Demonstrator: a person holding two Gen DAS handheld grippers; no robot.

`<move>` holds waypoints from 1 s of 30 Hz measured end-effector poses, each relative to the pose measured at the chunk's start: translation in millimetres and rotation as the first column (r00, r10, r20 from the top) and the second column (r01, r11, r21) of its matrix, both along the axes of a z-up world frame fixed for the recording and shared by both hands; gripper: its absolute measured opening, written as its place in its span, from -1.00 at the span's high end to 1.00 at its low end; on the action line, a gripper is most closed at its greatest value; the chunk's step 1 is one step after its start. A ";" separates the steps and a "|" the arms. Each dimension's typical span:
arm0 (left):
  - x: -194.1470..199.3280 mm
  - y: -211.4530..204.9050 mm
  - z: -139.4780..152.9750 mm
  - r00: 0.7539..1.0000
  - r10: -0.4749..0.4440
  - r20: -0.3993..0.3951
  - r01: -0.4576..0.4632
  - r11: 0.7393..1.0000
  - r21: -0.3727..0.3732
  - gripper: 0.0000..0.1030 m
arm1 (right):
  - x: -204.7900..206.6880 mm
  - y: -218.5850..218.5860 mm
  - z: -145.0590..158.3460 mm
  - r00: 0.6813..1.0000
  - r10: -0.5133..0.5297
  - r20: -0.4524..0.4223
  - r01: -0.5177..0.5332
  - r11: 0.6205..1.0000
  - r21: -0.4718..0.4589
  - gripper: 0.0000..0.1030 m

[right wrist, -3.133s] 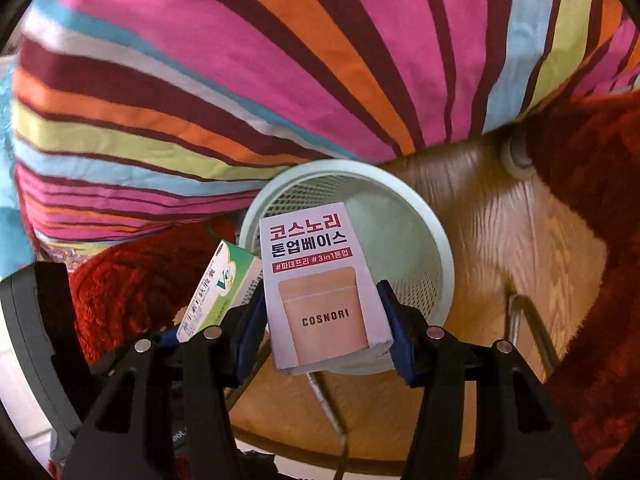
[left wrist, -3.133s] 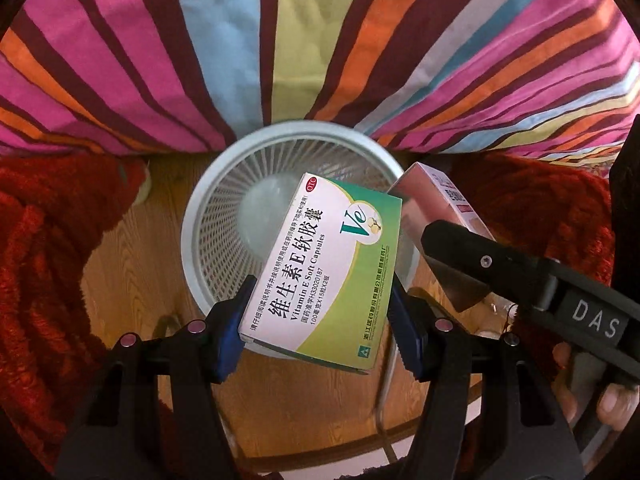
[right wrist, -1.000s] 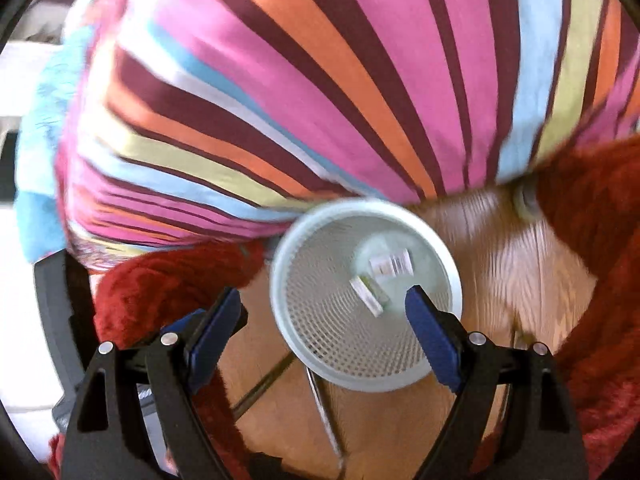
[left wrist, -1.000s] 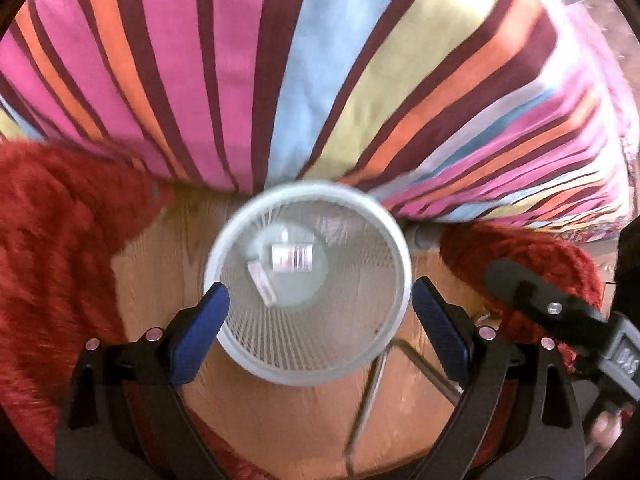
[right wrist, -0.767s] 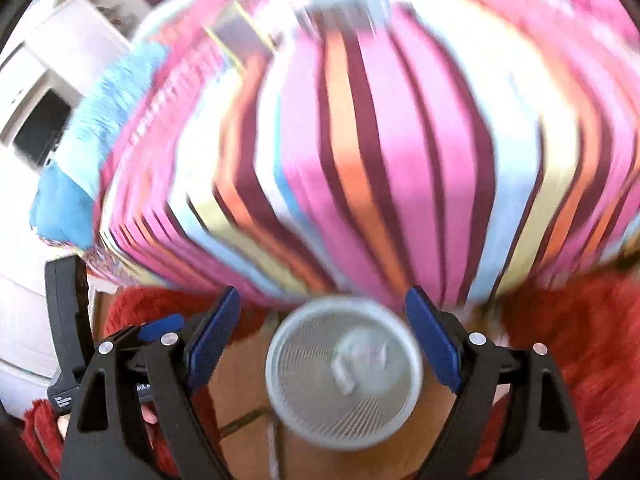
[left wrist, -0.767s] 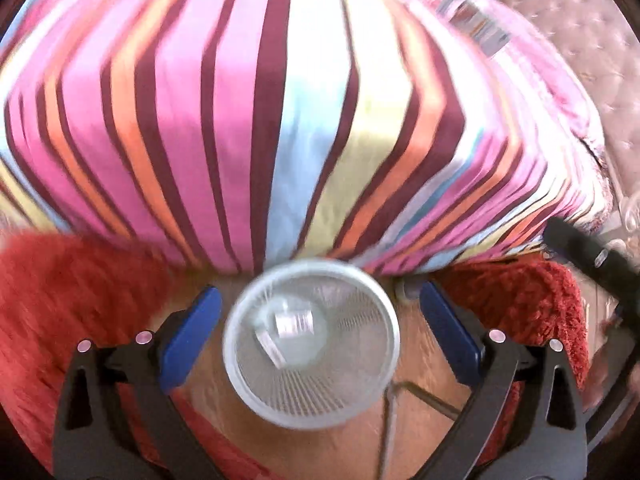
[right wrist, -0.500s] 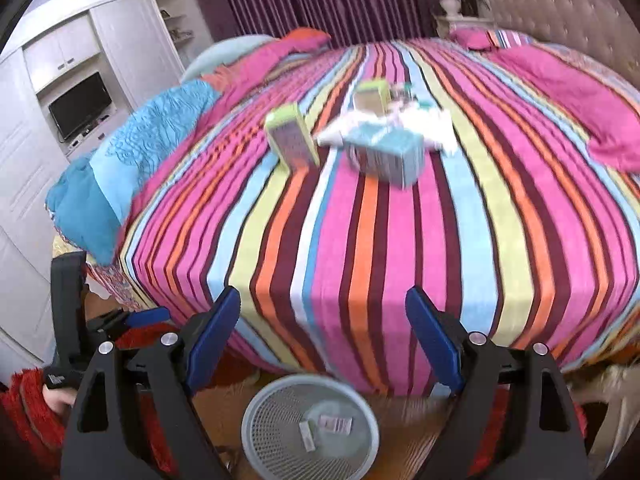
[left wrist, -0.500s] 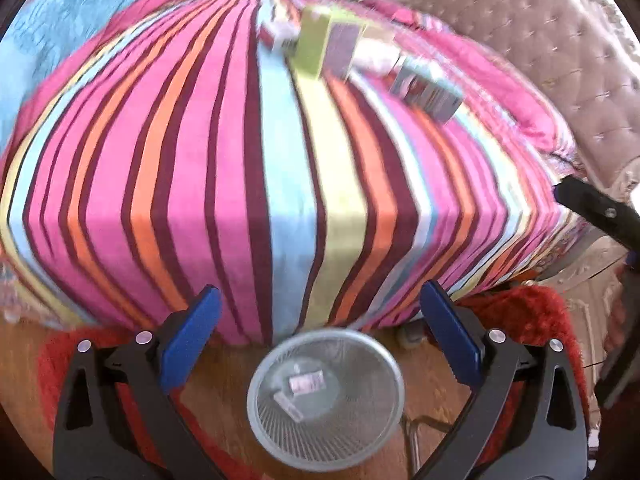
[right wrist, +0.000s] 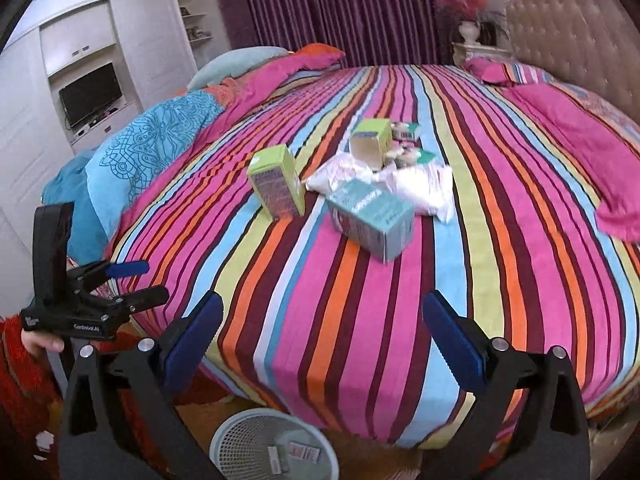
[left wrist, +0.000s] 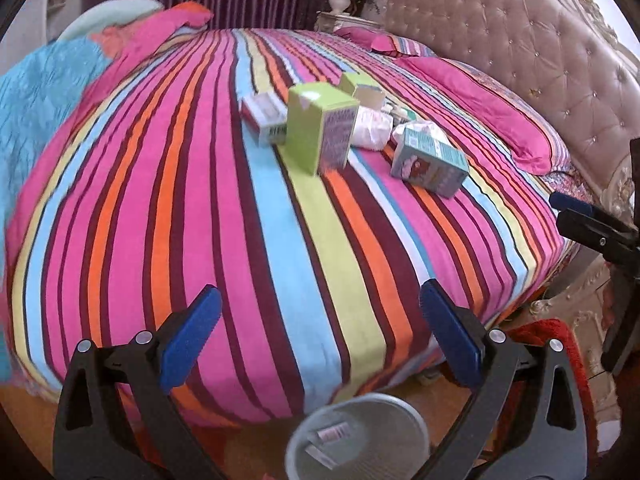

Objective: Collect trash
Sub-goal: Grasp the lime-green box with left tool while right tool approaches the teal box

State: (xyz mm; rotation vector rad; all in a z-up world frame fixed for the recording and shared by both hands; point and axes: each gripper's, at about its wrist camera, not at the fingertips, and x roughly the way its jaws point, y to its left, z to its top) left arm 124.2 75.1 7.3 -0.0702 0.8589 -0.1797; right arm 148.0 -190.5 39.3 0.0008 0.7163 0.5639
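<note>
My left gripper [left wrist: 320, 294] stands open with nothing between its blue pads, above the edge of the striped bed [left wrist: 240, 220]. My right gripper [right wrist: 323, 301] has its jaws opening, also with nothing between them. Below both sits the white mesh basket [left wrist: 400, 404] [right wrist: 240, 428] on the floor, with two small boxes [right wrist: 304, 452] lying in it. On the bed lies a heap of trash: an upright green box [left wrist: 320, 128] [right wrist: 276, 186], a teal box [left wrist: 430, 160] [right wrist: 372, 212], a pink-and-white box [left wrist: 264, 114], an open green box [right wrist: 370, 142] and crumpled white bags [right wrist: 420, 184].
A tufted headboard [left wrist: 520, 52] and pink pillows [left wrist: 480, 108] are on the right. A blue blanket [right wrist: 152, 148] lies at the bed's left. A red rug [right wrist: 20, 380] covers the floor by the basket. A white cabinet with a TV [right wrist: 90, 92] stands at the far left.
Both boxes, held over the basket three seconds ago, now lie in it. Both grippers have risen and tipped up from the basket towards the bed top, and stand wider.
</note>
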 end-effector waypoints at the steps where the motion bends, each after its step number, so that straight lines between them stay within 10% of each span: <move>1: 5.9 -1.2 1.5 1.000 -0.011 0.007 0.010 1.000 0.014 -0.87 | 3.2 0.1 0.0 1.000 0.003 0.003 -0.003 1.000 -0.007 -0.85; 30: 164.0 -3.0 -0.1 0.968 -0.247 0.030 0.244 0.966 0.081 -0.87 | 99.3 19.3 -29.4 0.993 0.116 0.007 -0.113 0.980 -0.166 -0.85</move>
